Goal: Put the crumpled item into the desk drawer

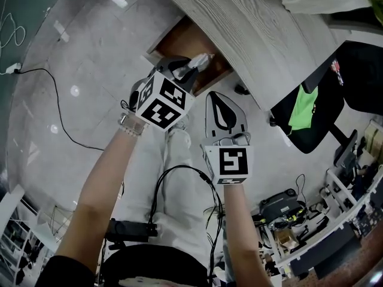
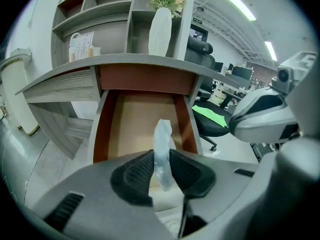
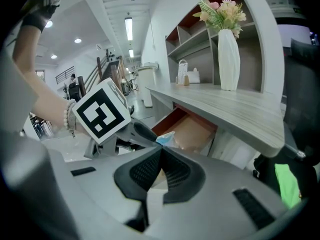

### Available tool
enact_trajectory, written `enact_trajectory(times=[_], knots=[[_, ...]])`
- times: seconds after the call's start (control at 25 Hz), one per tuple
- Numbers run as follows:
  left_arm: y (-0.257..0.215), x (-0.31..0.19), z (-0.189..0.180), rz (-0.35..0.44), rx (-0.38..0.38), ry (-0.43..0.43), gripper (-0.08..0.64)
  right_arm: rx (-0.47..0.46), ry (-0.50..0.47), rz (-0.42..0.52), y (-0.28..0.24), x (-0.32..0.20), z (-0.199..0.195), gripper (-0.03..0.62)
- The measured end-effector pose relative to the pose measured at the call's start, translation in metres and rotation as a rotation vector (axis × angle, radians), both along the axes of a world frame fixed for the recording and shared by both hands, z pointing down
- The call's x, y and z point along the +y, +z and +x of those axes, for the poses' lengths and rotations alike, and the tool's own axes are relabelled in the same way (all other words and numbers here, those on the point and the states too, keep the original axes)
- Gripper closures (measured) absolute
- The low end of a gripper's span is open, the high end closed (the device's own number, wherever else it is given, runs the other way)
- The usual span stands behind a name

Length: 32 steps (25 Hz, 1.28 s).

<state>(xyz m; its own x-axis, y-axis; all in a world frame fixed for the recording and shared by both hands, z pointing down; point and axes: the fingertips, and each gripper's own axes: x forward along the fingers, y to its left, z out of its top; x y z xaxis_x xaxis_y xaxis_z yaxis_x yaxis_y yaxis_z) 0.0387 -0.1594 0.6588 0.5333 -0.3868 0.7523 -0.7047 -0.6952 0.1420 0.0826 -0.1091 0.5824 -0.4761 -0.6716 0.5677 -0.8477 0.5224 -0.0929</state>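
White crumpled item (image 2: 162, 146), seemingly pinched loosely in the left gripper (image 2: 161, 170), could be dropped outside the drawer (image 2: 131, 121) if let go early.

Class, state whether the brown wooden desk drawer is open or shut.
Open: the brown wooden desk drawer juts out under the grey desktop, its floor visible.
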Motion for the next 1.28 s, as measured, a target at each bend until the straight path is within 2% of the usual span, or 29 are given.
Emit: enact_trajectory(times=[0.56,0.96,1.28], knots=[[-0.010,-0.003,-0.001,0.058,0.027,-0.030,0.289,0.003,0.013,-0.010,0.003,0.009,0.009,0.588],[-0.021,-0.001,-0.020,0.111,0.043,-0.072,0.282,0.006,0.032,-0.009,0.005,0.009,0.012,0.588],[-0.030,0.014,-0.028,0.126,0.043,-0.096,0.515,0.008,0.067,0.000,0.000,0.006,0.010,0.588]])
